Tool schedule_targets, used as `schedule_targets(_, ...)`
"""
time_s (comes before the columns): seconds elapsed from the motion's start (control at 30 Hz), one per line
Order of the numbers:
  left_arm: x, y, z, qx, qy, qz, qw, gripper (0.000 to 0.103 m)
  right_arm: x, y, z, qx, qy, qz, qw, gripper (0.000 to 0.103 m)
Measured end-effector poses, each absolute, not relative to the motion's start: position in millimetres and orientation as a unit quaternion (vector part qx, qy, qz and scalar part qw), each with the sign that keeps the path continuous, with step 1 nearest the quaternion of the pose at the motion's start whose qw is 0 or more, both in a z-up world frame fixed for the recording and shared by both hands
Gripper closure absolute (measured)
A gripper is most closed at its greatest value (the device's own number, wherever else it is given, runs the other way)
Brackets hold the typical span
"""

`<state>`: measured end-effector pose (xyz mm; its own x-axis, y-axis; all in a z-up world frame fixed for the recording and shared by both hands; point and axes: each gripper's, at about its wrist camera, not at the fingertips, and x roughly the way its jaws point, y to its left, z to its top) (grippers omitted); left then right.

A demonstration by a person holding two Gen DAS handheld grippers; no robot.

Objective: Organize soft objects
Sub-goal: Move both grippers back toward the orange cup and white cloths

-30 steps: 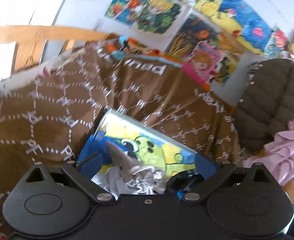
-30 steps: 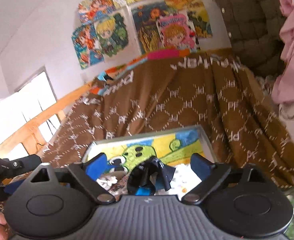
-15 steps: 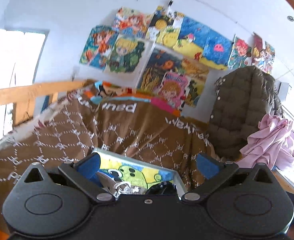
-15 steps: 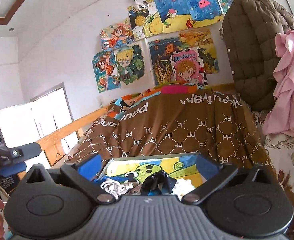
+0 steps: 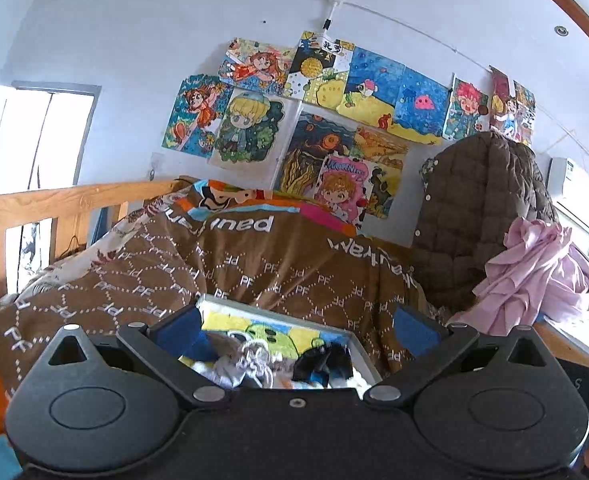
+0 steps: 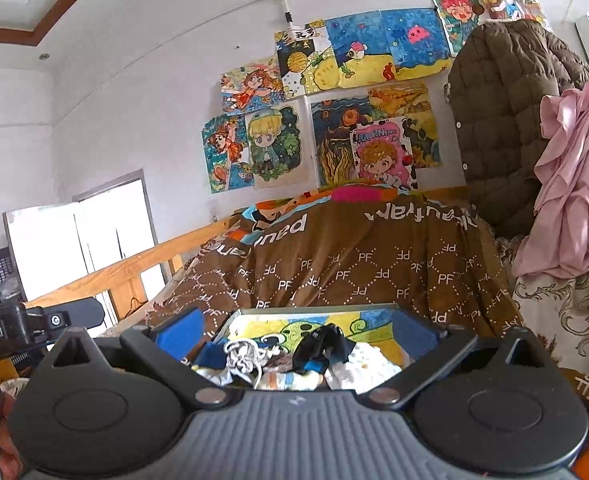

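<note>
Both the left gripper [image 5: 296, 330] and the right gripper [image 6: 296, 330] have their blue-padded jaws spread wide with nothing between them, raised above a shallow grey-rimmed tray [image 6: 314, 311] with a yellow, green and blue cartoon print that lies on the bed's brown blanket patterned with white "PF" letters [image 6: 374, 264]. In the tray sit the soft things: a crumpled white and grey cloth [image 6: 242, 354], a black and blue bundle [image 6: 322, 346] beside it, and a white speckled piece [image 6: 368, 364] at the right

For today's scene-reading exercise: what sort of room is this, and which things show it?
Probably a child's bedroom: a bed under a brown quilt with a wooden rail, and cartoon drawings on the wall.
</note>
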<state>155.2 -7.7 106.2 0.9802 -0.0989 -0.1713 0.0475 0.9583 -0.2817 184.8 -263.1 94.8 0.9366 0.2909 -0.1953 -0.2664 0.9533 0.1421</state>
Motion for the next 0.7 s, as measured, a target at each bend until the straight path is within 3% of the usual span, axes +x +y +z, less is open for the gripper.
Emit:
schedule_targets(0.43,123,-3,70,-0.082,0.128,-0.052,0.987,0.001,139,-254,69,0.019,0.140,0.143,0.980,0.000)
schedule_targets(0.7,124,5,41,-0.076,0.204,-0.070,0.974,0.001,123,-248,43,-0.007,0.206,0.128,0.970,0.000)
